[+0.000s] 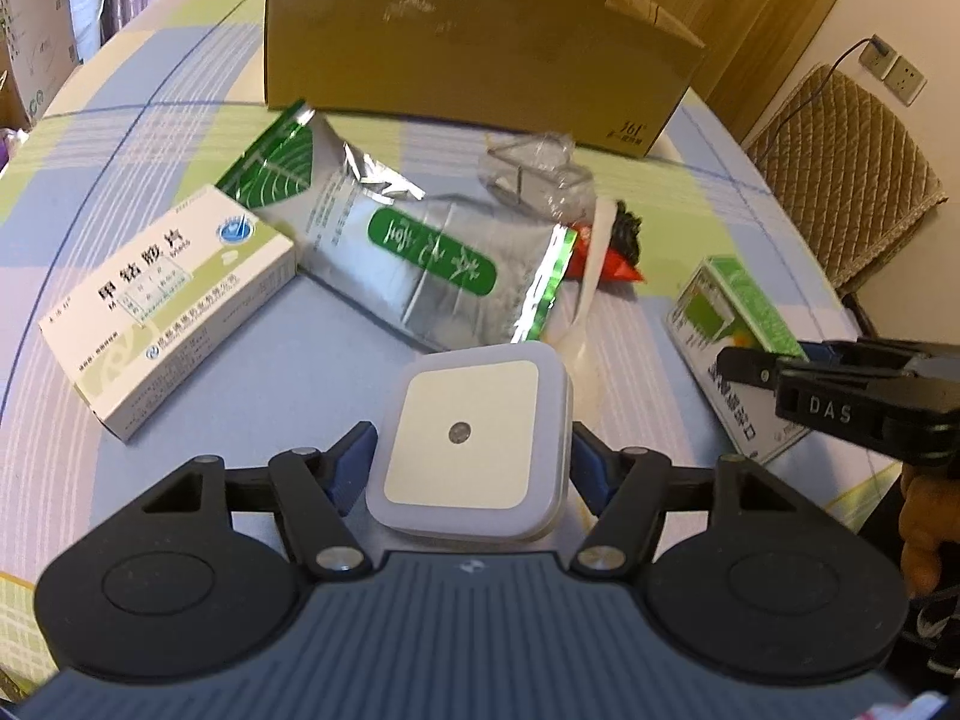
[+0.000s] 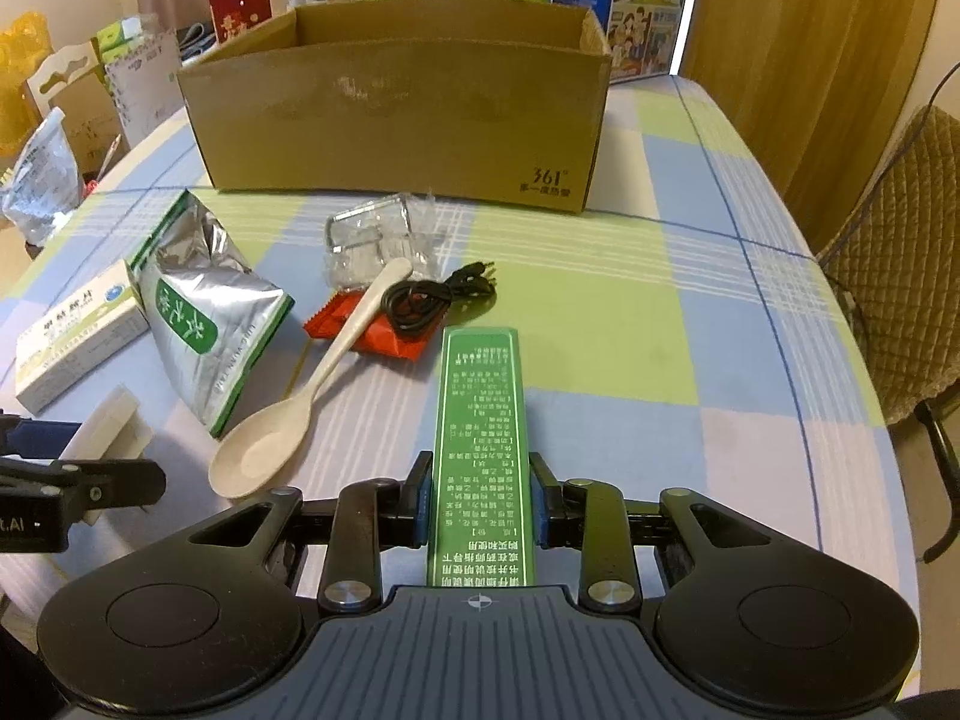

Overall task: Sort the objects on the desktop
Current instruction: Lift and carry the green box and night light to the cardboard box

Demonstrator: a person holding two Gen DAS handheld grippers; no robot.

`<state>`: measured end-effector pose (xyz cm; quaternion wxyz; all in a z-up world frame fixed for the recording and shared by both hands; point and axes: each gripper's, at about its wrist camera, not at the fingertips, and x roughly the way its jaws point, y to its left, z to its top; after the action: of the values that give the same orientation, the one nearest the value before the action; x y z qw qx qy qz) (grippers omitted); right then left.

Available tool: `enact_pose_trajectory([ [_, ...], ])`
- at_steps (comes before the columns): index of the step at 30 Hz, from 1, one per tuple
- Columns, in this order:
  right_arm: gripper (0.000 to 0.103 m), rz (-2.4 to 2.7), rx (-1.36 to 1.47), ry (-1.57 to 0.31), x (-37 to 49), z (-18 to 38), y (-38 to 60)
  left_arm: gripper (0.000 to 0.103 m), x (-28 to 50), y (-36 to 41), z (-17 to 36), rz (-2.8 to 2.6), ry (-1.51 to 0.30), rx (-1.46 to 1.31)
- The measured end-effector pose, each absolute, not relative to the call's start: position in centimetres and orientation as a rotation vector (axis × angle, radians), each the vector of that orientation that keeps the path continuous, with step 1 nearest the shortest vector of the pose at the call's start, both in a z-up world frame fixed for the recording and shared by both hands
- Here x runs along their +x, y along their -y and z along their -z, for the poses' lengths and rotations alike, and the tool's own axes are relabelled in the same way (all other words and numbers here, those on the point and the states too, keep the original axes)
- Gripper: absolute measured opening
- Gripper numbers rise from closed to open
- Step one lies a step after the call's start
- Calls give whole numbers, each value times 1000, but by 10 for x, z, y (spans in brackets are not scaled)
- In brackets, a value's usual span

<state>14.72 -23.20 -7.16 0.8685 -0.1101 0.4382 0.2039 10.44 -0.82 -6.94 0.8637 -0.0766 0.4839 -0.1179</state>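
My left gripper (image 1: 471, 456) is shut on a white square night light (image 1: 474, 438), held just above the checked tablecloth. My right gripper (image 2: 480, 501) is shut on a green medicine box (image 2: 480, 450) standing on its narrow edge; that same green medicine box (image 1: 729, 312) shows at the right of the left wrist view with the right gripper's fingers (image 1: 756, 369) on it. An open cardboard box (image 2: 396, 120) stands at the back of the table. In front of it lie a white medicine box (image 1: 174, 306), a silver-green foil pouch (image 1: 420, 246), a beige spoon (image 2: 300, 408), a black cable (image 2: 432, 297) and a red packet (image 2: 372, 330).
A crumpled clear plastic wrapper (image 2: 378, 234) lies near the cardboard box. A chair with a quilted brown cover (image 2: 900, 276) stands at the table's right edge. Cartons and bags (image 2: 72, 102) crowd the far left beyond the table (image 2: 690, 360).
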Motion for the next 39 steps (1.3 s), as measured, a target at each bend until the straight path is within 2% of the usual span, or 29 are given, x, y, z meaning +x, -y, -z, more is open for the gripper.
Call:
enact_pose_trajectory([
  [7, 27, -426, -226, -886, 143, 56, 234, 63, 107, 13, 50, 259, -971, -148],
  [25, 28, -427, -241, -988, 157, 91, 228, 63, 100, 10, 60, 253, -990, -175],
  [39, 28, -466, -190, -866, 156, 35, 225, 63, 117, 16, 34, 270, -933, -150],
])
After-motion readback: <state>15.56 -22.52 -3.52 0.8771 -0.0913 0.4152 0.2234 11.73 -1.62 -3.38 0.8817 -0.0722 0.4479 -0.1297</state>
